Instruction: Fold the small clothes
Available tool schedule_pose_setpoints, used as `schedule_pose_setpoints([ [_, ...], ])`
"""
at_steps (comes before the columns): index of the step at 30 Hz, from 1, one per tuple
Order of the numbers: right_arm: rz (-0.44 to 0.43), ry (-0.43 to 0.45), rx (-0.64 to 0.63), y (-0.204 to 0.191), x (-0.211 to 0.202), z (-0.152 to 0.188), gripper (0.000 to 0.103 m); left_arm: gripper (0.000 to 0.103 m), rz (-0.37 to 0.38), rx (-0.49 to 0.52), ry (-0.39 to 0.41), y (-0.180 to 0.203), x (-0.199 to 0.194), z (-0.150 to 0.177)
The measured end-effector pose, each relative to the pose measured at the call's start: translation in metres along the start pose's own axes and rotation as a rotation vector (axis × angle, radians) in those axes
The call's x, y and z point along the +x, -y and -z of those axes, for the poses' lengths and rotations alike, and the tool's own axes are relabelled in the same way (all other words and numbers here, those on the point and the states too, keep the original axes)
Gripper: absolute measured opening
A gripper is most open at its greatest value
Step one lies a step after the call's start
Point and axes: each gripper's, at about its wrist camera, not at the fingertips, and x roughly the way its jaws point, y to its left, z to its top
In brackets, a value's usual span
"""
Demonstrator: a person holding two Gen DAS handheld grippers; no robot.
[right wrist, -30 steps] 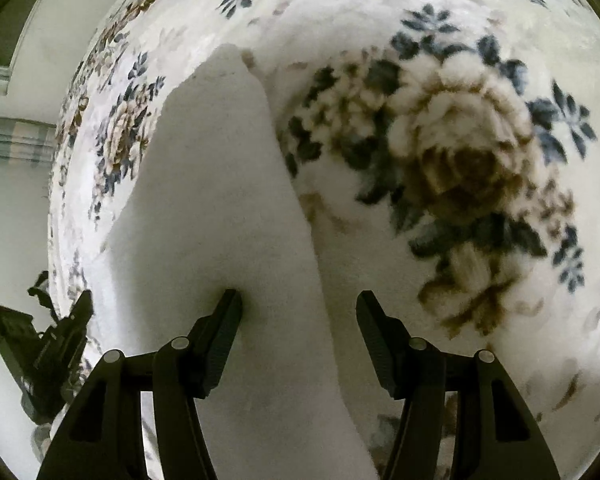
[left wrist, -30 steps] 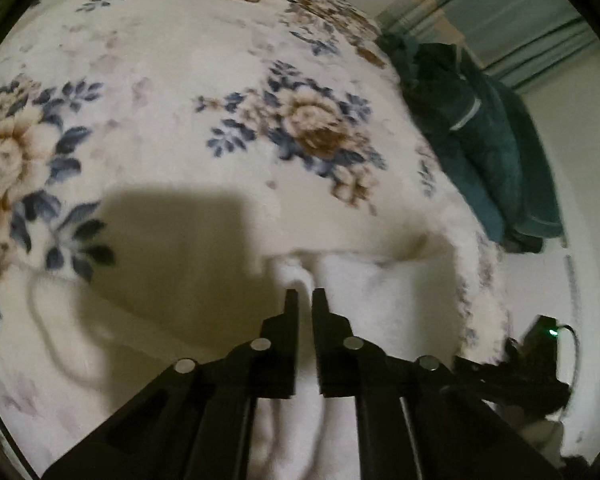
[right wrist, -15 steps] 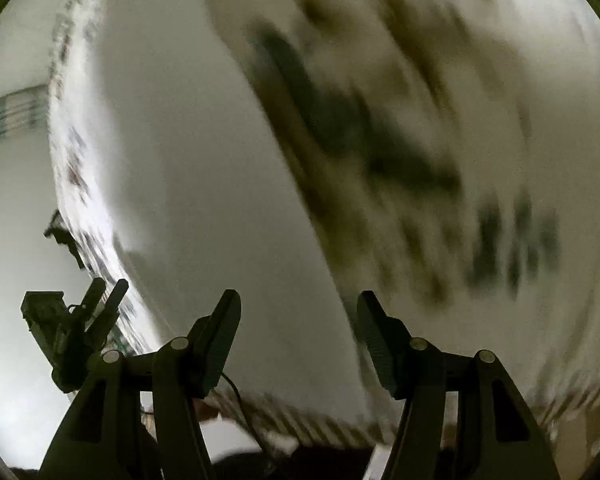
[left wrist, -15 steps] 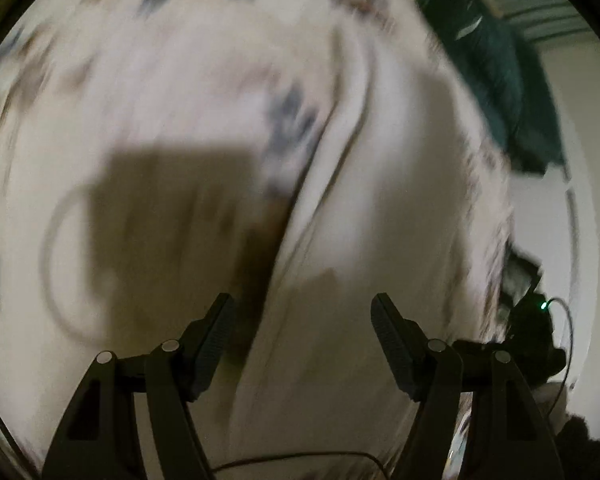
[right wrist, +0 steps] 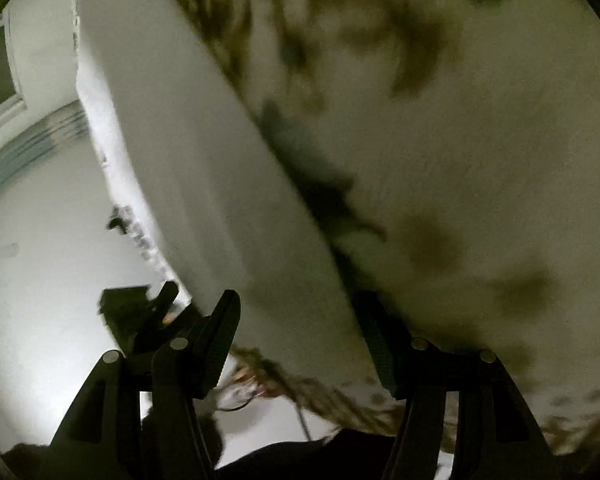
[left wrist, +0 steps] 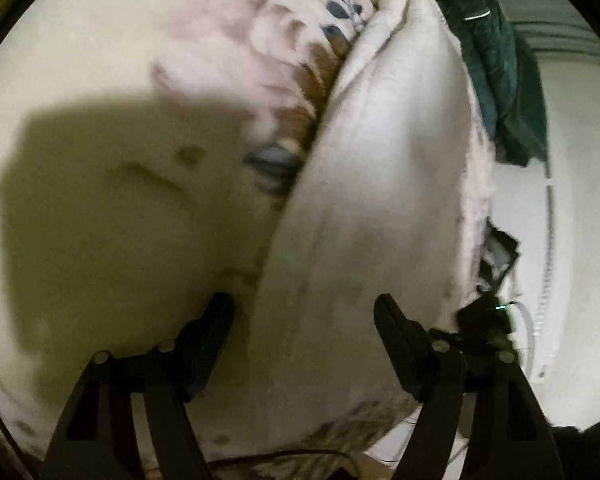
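A white fleecy garment [left wrist: 380, 160] lies as a long folded strip on the floral blanket [left wrist: 140, 60], running from the near edge toward the far right. My left gripper [left wrist: 303, 304] hovers over its near end, jaws opening, with the cloth below the gap and neither pad pressing it. In the right wrist view the same white garment [right wrist: 188, 140] stretches along the blanket's edge [right wrist: 460, 160]. My right gripper [right wrist: 298, 300] stands open over the garment's near end, holding nothing. Both views are blurred.
A heap of dark green clothes [left wrist: 496, 60] sits at the far right of the bed. A black device with a green light [left wrist: 488, 312] shows beyond the bed's edge, over a pale floor [right wrist: 40, 280]. A thin cable [left wrist: 280, 454] runs along the bottom.
The left gripper was shut on the white cloth and has let go, jaws now wide. Both grippers have swept toward the near edge of the bed. The right jaws stayed open.
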Motion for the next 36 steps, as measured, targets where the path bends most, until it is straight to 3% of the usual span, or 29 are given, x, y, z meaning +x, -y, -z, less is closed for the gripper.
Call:
schedule_pose_setpoints([
  [3,-0.079,-0.017,0.027,0.004,0.015,0.001,0.063,0.071,0.093,-0.019,-0.028,-0.004,0.012,0.006],
  [6,-0.13,0.002,0.048,0.007,0.022,0.005,0.063,0.071,0.079,0.004,-0.024,0.002,0.018,0.009],
  [8,-0.14,0.021,0.04,0.004,0.021,0.008,0.058,0.064,0.073,-0.002,-0.005,0.006,0.014,0.008],
  [9,-0.137,0.03,0.03,0.002,0.02,0.011,0.034,0.052,0.065,0.0,0.007,0.008,0.012,0.008],
  [10,-0.127,0.034,0.013,-0.002,0.019,0.014,0.019,0.014,0.046,0.009,0.008,0.012,0.013,0.01],
  [13,-0.125,0.07,-0.012,-0.017,0.015,0.024,0.018,0.012,-0.007,0.041,0.018,0.023,0.009,0.011],
  [18,-0.099,0.107,-0.073,-0.059,0.002,0.03,0.016,0.011,0.005,0.074,0.053,0.045,-0.006,0.009],
  [22,-0.092,0.152,-0.141,-0.105,-0.028,0.022,0.016,0.01,0.036,0.118,0.121,0.077,-0.028,-0.012],
  [25,-0.093,0.205,-0.188,-0.147,-0.051,-0.002,0.016,0.01,0.057,0.178,0.192,0.109,-0.044,-0.044],
  [30,-0.069,0.335,-0.294,-0.233,-0.094,-0.068,0.015,0.01,0.082,0.296,0.29,0.168,-0.047,-0.134],
  [34,-0.03,0.451,-0.342,-0.296,-0.128,-0.151,0.015,0.011,0.112,0.339,0.337,0.197,-0.038,-0.215],
  [36,0.013,0.512,-0.346,-0.327,-0.135,-0.197,0.016,0.012,0.086,0.332,0.34,0.205,-0.027,-0.252],
])
